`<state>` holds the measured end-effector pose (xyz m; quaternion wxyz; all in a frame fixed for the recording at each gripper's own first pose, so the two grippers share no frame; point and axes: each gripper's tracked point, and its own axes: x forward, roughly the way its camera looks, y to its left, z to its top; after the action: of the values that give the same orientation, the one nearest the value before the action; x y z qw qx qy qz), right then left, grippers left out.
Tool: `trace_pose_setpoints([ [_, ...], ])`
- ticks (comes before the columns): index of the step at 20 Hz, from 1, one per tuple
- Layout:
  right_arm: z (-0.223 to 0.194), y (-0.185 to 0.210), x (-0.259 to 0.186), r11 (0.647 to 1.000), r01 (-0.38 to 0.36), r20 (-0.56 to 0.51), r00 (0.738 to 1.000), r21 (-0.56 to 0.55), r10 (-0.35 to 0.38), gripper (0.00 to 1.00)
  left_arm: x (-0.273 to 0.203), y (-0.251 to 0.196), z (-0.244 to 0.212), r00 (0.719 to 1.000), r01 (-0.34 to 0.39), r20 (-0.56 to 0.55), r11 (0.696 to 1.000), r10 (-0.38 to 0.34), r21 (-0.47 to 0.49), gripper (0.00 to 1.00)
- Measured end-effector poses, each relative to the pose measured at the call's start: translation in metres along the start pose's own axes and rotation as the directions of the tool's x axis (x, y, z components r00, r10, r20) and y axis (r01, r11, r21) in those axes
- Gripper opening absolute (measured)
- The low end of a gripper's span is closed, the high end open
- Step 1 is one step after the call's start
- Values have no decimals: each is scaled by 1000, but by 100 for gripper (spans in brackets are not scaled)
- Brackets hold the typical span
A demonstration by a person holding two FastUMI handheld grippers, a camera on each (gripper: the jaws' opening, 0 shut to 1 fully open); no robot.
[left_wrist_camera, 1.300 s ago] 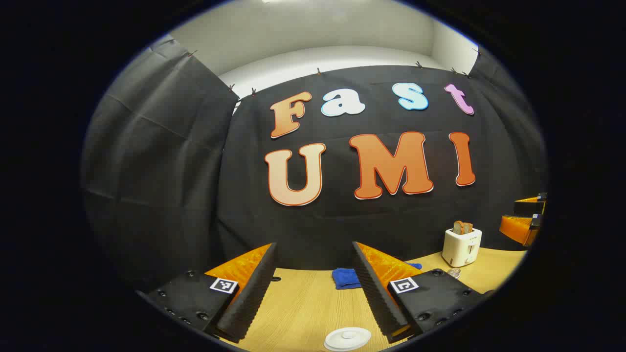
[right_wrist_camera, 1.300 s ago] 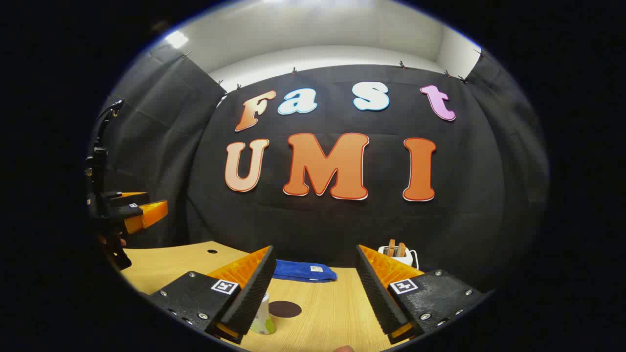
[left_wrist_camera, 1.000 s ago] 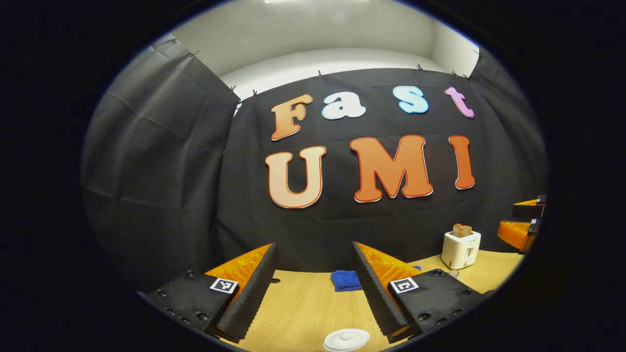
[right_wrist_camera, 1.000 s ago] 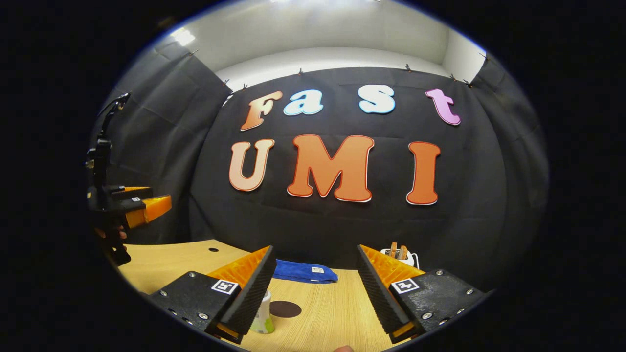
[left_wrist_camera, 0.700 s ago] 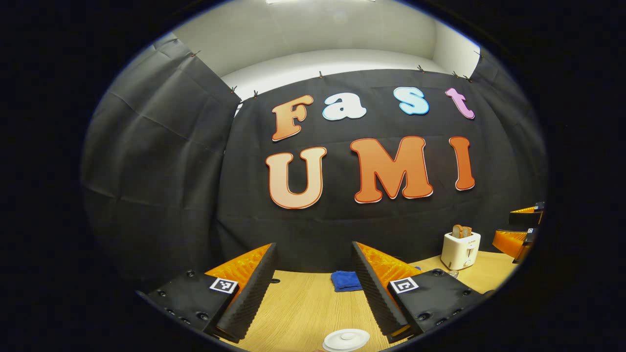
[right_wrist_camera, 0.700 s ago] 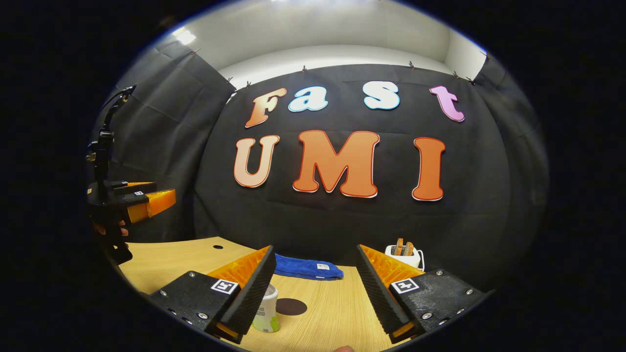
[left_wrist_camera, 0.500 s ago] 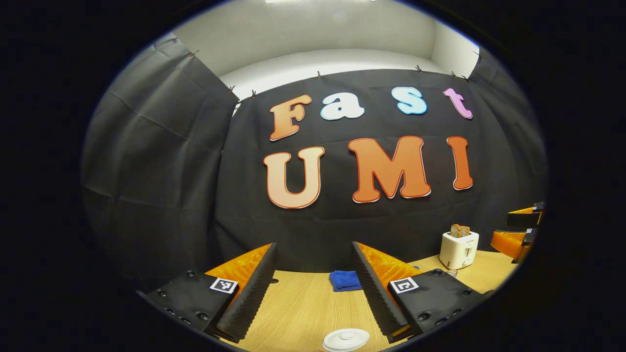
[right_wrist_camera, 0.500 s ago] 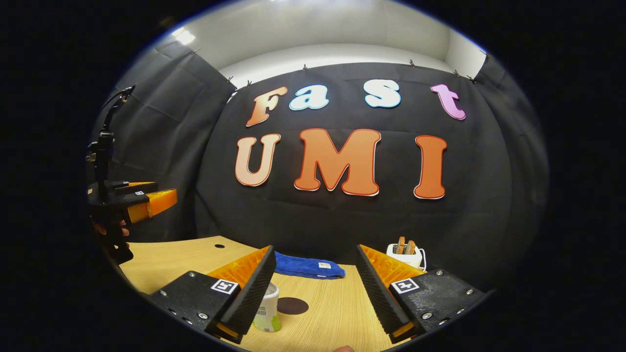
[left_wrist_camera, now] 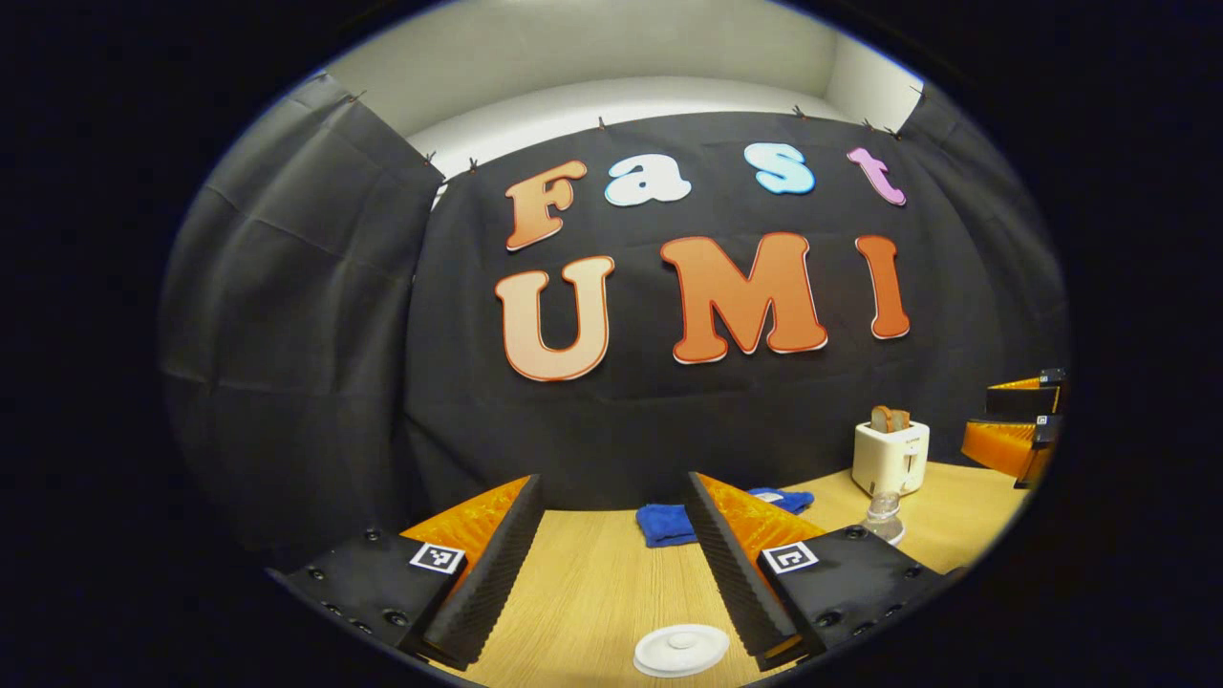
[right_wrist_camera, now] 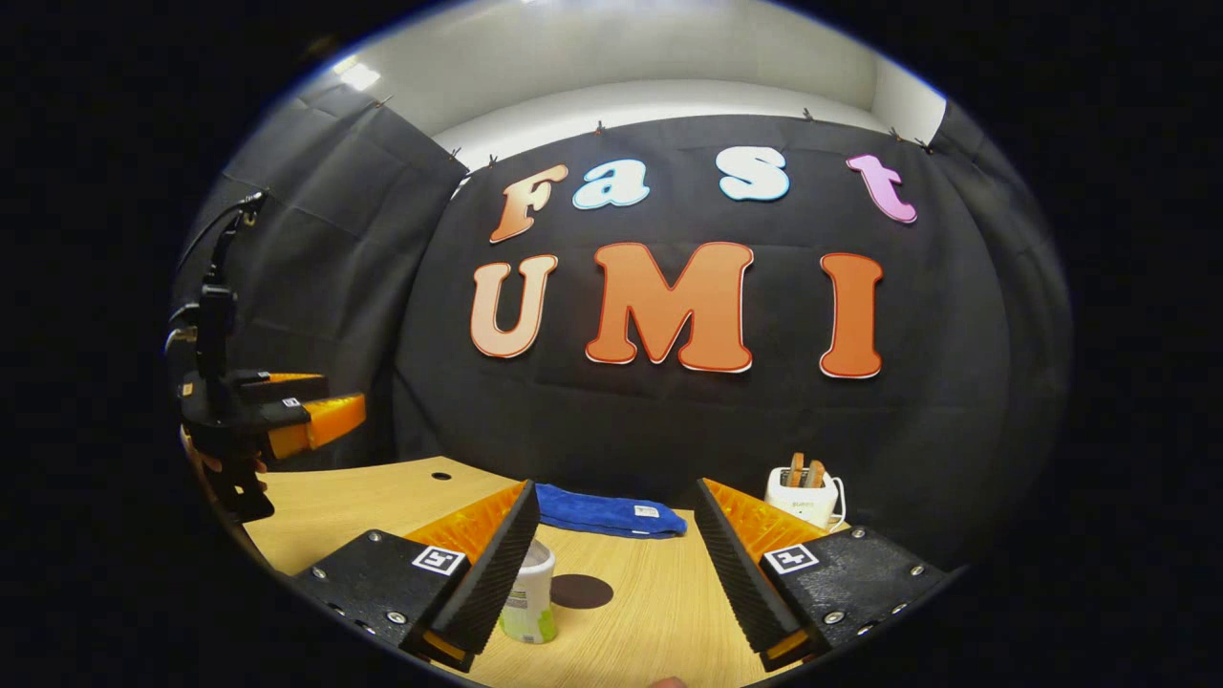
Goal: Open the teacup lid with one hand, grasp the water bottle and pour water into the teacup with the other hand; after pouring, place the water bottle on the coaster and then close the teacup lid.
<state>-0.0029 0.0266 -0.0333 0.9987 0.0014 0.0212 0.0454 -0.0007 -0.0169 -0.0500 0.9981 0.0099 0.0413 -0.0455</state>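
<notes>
The white round teacup lid (left_wrist_camera: 680,650) with a small knob lies low between my left gripper's fingers, and the cup under it is hidden. My left gripper (left_wrist_camera: 611,487) is open above it with nothing held; it also shows at the left of the right gripper view (right_wrist_camera: 320,406), held by a hand. A white bottle (right_wrist_camera: 528,592) with a green base stands on the table, partly behind the left finger of my open right gripper (right_wrist_camera: 616,489). Just right of the bottle lies the dark round coaster (right_wrist_camera: 581,591). The right gripper (left_wrist_camera: 982,417) hangs at the far right.
A blue cloth (right_wrist_camera: 607,514) lies at the back of the wooden table (right_wrist_camera: 659,612). A white toaster (left_wrist_camera: 890,457) with bread stands at the back right, with a small clear glass object (left_wrist_camera: 884,521) in front of it. A small hole (right_wrist_camera: 440,475) marks the tabletop.
Both views have tipped down a little, so more of the table, the bottle and the lid shows. Both grippers stay open.
</notes>
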Motion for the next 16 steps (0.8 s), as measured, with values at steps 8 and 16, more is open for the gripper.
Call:
trace_pose_setpoints([
  [8, -29, 6, -1, 1000, -28, -47, 998, 3, 28, 98, -6, -38, -65, 985, 135, -111, 991, -134, 3, 97],
  [16, -40, 14, 0, 998, -58, -49, 997, -11, 58, 98, -9, -63, -133, 945, 211, -254, 977, -205, -2, 82],
])
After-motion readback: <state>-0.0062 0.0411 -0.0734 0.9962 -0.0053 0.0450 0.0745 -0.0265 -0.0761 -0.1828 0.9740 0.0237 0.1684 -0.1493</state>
